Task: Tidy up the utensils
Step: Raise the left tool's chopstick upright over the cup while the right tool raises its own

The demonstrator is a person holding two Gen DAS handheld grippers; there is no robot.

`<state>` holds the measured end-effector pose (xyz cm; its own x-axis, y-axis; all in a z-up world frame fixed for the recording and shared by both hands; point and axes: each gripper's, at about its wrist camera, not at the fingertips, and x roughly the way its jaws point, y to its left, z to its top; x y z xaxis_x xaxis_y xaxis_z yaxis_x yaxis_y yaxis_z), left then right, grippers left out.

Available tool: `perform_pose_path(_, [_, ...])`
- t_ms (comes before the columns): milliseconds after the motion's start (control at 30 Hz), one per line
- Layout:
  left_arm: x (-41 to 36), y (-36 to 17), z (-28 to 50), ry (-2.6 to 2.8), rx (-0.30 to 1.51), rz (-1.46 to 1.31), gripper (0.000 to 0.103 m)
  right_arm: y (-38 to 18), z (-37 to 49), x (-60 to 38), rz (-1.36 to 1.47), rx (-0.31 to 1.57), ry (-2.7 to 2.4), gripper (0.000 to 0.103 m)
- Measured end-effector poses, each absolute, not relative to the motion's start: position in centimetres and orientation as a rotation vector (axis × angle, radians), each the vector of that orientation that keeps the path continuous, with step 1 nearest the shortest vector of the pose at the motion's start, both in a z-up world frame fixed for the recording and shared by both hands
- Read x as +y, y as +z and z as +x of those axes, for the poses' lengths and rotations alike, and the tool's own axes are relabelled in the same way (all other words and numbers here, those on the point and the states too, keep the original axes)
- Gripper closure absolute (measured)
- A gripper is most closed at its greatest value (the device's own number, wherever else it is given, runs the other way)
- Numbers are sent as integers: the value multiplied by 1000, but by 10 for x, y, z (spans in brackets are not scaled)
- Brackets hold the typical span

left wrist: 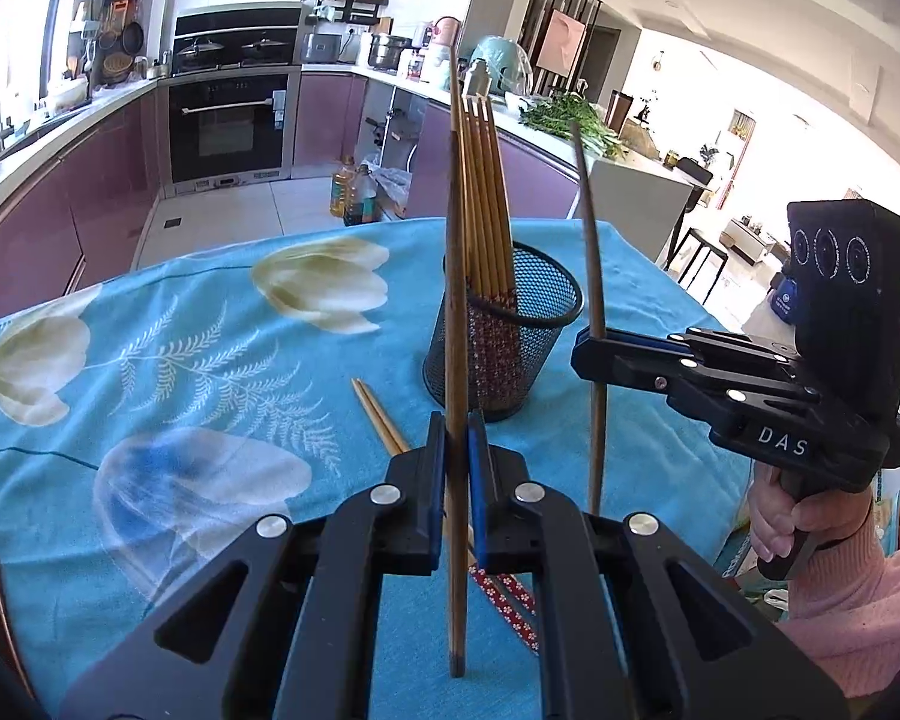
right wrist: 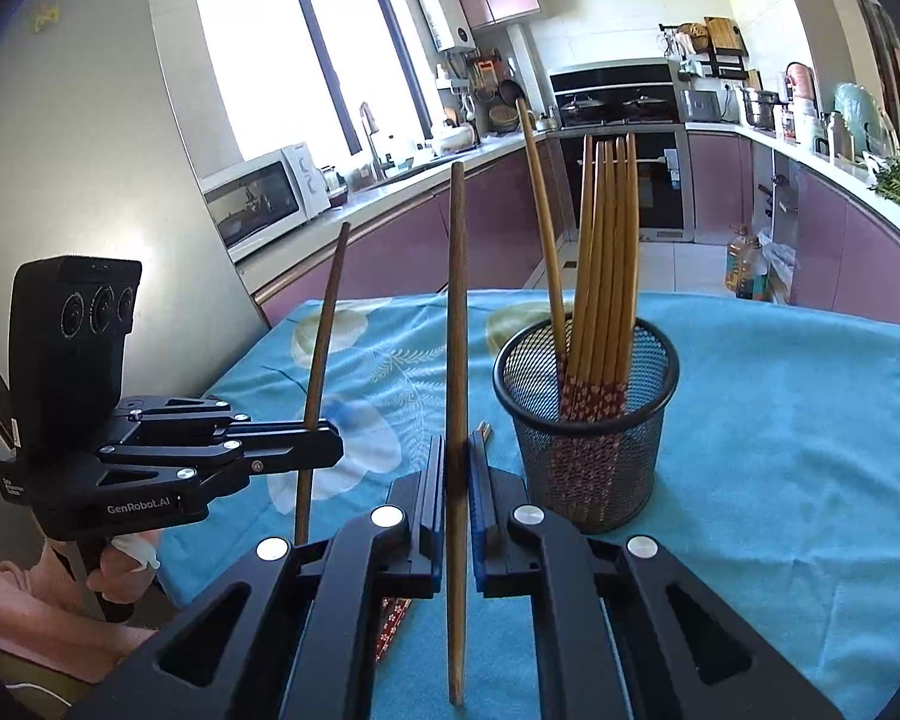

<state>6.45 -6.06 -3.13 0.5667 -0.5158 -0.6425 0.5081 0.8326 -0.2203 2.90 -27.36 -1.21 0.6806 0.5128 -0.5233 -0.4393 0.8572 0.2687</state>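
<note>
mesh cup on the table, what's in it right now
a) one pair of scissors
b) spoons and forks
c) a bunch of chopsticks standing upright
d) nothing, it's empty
c: the black mesh cup holds a bundle of wooden chopsticks standing up, their red patterned ends down inside it, while the left gripper and the right gripper each grip one more chopstick beside it.

The mesh holder (left wrist: 504, 336) stands on the tablecloth (left wrist: 180, 360), a bundle of chopsticks (left wrist: 486, 204) upright in it; a loose pair (left wrist: 381, 414) lies flat on the cloth, left of the holder in the left wrist view; the left gripper (left wrist: 456, 480) holds one chopstick (left wrist: 456, 420) upright before the holder; the right gripper (left wrist: 594, 348) (beside the holder, to its right) holds another chopstick (left wrist: 594, 312) upright; kitchen counters (left wrist: 60, 138) lie behind
</note>
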Motion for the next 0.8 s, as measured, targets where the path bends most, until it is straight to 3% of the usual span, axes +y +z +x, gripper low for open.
perform_pose_path(800, [-67,7,64,-656,663,-21,95,24,30,-298,131,499,511,97])
